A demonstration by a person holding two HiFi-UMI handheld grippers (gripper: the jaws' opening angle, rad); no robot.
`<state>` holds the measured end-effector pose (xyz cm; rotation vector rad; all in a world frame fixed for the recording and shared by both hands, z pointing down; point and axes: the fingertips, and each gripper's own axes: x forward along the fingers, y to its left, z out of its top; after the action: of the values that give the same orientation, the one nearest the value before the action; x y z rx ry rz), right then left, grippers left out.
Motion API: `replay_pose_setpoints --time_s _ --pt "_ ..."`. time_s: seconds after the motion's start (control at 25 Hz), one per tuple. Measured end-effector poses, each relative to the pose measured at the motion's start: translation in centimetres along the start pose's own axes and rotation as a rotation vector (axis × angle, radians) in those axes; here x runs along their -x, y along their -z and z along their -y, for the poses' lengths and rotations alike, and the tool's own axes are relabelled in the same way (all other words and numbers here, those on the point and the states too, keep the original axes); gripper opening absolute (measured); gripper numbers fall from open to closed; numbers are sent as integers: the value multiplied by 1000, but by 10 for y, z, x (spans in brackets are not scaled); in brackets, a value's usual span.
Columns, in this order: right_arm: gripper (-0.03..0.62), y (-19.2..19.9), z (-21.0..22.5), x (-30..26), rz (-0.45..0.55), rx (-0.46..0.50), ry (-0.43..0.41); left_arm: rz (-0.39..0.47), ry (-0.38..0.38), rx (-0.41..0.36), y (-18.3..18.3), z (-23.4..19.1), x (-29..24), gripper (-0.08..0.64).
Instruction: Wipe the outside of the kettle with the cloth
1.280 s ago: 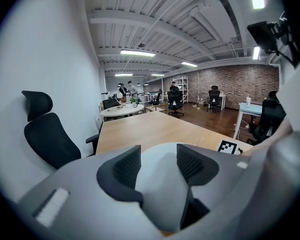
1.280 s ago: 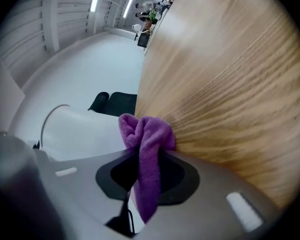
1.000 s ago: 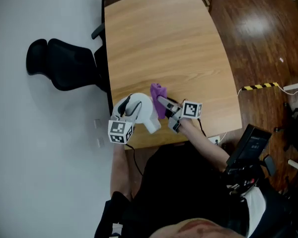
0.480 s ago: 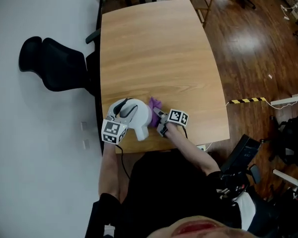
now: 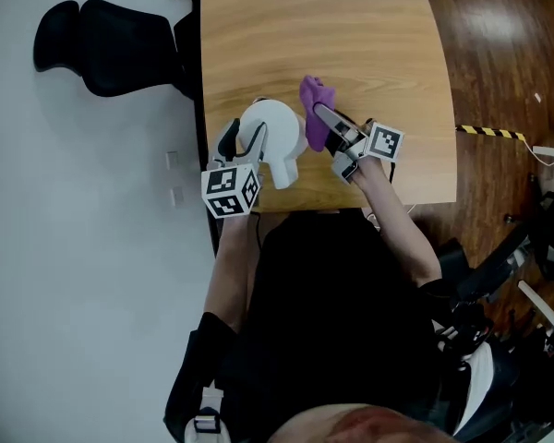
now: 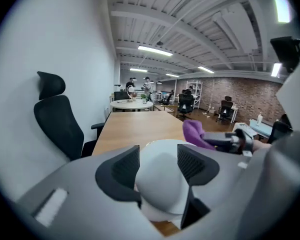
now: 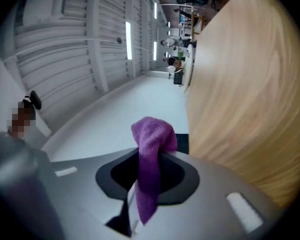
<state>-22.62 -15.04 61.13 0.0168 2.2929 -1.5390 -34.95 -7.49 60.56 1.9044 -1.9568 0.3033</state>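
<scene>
Wooden table (image 5: 351,26), black chair (image 5: 111,58), seemingly brick wall (image 6: 242,90)

Kettle (image 5: 279,132): white, smooth, with a rounded body; its tilt cannot be told.
Kettle place: at the near left corner of the bench (image 5: 369,35), between the jaws of the left tongs (image 6: 159,160). Both pads lie against its sides, and the jaws have just been opening.
Cloth (image 7: 149,149): purple, soft, bunched into a narrow fold.
Cloth hold: pinched in the closed right tongs (image 7: 151,170), with a rounded tuft past the tips.
Cloth to kettle: just beside the kettle's right side; contact unclear.
</scene>
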Motion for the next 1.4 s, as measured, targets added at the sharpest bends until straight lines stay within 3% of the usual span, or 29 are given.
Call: replay_pose_setpoints --time_s 0.08,0.12,0.16,0.28,0.36,0.48,0.56,0.64,0.72,0.8,0.92,1.04,1.12,1.32,1.4 --pt "71 0 -29 -15 -29 33 -88 8 -14 11 7 2 -9 336" --pt "71 11 -24 -15 -51 17 -75 19 -12 10 9 5 -11 336" --pt "77 28 -7 -6 -61 -39 -12 23 -8 2 13 8 -11 334" --pt "74 97 91 46 -40 -340 278 8 25 -46 22 17 4 336" --pt "74 116 149 60 -35 -399 341 14 76 -87 15 20 5 337" --pt "72 131 213 81 -80 -368 467 50 206 -174 1 27 -8 345" --pt "69 142 226 91 -112 -333 531 53 286 -215 -4 29 -17 350" --pt "69 144 224 92 -127 -306 568 37 321 -216 -8 25 -27 354" --pt "72 144 222 92 -135 -307 578 9 305 -190 -12 15 -31 372" --pt "74 132 215 88 -123 -292 557 -14 243 -177 -16 2 -31 362" --pt "74 72 187 72 -68 -167 488 -7 137 -168 -33 -15 -36 353" --pt "74 23 116 50 2 -86 417 -5 76 -114 -46 -14 -21 350" --pt "74 20 80 41 19 -93 360 -23 63 -103 -41 -8 -8 350" --pt "74 13 -2 -2 22 3 63 -117 83 -118 -19 8 -25 333" --pt "74 11 -19 -21 43 25 2 -140 103 -102 -24 13 -31 316"
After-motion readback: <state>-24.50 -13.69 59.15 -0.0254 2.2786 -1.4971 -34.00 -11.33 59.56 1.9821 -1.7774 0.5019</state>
